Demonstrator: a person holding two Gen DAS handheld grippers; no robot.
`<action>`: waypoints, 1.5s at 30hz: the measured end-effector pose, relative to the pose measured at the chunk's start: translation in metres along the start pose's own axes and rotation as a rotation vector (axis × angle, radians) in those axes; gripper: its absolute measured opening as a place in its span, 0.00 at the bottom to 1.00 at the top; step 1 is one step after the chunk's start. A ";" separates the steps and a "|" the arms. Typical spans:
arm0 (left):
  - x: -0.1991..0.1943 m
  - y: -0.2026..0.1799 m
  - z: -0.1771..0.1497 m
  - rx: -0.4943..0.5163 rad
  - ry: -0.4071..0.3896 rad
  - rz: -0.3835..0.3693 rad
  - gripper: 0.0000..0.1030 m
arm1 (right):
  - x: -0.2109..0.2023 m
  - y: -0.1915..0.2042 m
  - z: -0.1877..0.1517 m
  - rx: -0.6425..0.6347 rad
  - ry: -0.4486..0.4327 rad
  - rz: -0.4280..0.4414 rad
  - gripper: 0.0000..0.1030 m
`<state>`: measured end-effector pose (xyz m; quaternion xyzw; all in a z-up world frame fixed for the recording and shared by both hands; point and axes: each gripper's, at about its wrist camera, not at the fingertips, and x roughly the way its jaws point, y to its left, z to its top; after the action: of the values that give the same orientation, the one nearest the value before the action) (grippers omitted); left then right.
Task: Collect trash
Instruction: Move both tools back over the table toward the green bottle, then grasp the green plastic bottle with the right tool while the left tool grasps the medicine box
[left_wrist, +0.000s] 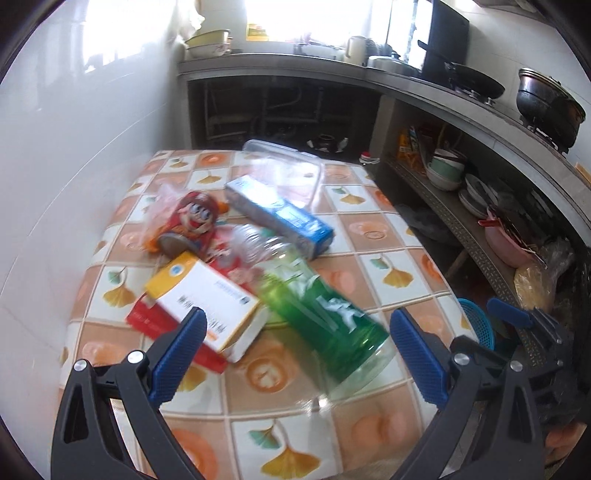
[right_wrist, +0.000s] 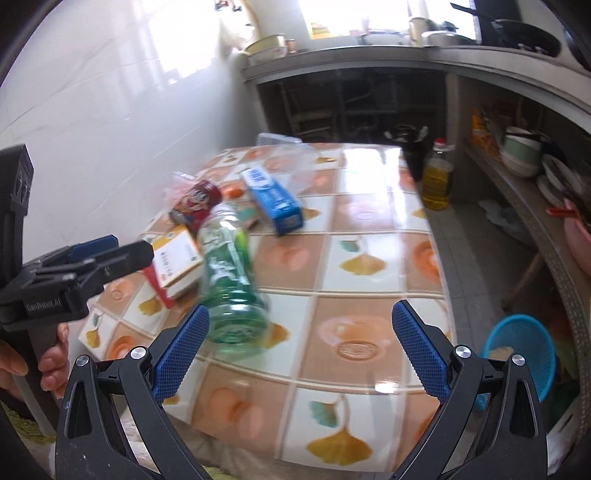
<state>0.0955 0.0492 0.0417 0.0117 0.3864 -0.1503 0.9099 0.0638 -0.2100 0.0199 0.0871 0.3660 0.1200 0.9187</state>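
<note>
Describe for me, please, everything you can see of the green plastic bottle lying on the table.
The green plastic bottle lies on its side on the tiled tablecloth, base toward the cameras, neck pointing away into the pile. Its clear plastic looks green-tinted, with a green label bearing white marks; the ribbed shoulder looks colourless. It seems empty. The white and orange box lies against one side. Neither open gripper touches it.

You see the bottle (left_wrist: 314, 302) lying on the table (left_wrist: 388, 236), the flat box (left_wrist: 207, 302) touching its left, the long carton (left_wrist: 280, 218) behind it.
</note>
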 end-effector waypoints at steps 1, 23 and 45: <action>-0.001 0.004 -0.002 -0.005 0.000 0.002 0.94 | 0.001 -0.001 0.002 0.002 0.001 0.002 0.92; 0.004 0.064 -0.063 -0.024 -0.051 -0.106 0.91 | 0.068 0.040 0.051 -0.023 0.192 0.199 0.92; 0.070 0.141 -0.008 -0.450 0.087 -0.104 0.78 | 0.147 0.071 0.044 -0.114 0.432 0.117 0.56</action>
<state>0.1757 0.1659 -0.0262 -0.2047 0.4492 -0.1066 0.8631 0.1868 -0.1036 -0.0264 0.0284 0.5411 0.2093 0.8140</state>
